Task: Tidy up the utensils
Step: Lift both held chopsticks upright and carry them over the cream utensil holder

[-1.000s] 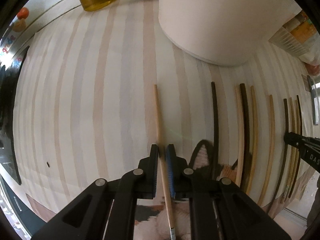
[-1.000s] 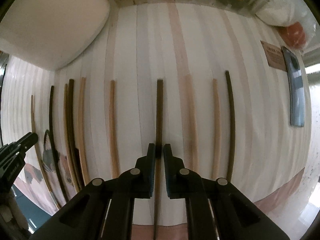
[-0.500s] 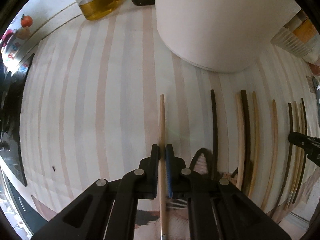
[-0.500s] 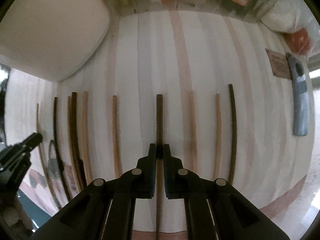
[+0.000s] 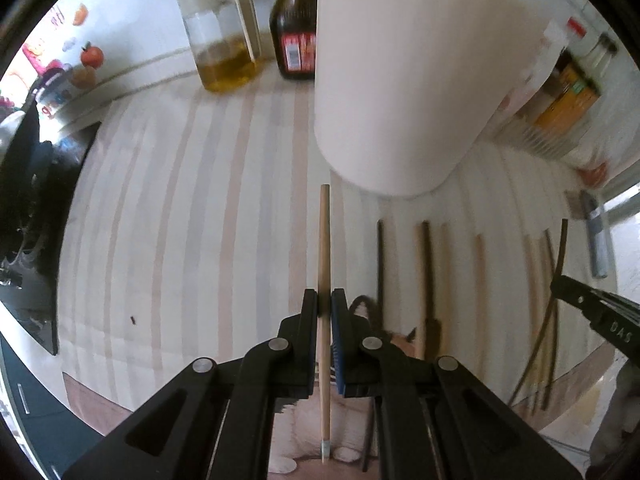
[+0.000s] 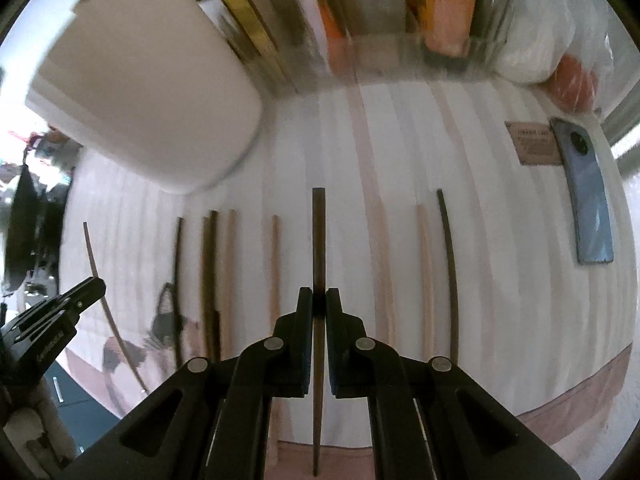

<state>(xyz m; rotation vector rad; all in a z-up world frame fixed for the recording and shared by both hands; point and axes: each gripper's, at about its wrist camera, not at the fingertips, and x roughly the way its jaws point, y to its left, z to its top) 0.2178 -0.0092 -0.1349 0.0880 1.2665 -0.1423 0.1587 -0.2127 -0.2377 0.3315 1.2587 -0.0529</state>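
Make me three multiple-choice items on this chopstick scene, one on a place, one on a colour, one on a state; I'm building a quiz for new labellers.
1. Where does the blue phone lie?
A. On the striped mat's right side in the right wrist view
B. Inside the white container
C. Under the left gripper

2. What colour is the chopstick in the right gripper?
A. Pale wood
B. Dark brown
C. Red

3. What is the left gripper doing?
A. Standing open over nothing
B. Shut on a bottle
C. Shut on a light wooden chopstick

Answers:
1 A, the phone rests flat on the striped mat near its right edge.
2 B, the dark chopstick runs between the pads.
3 C, the pads clamp the light wooden chopstick.
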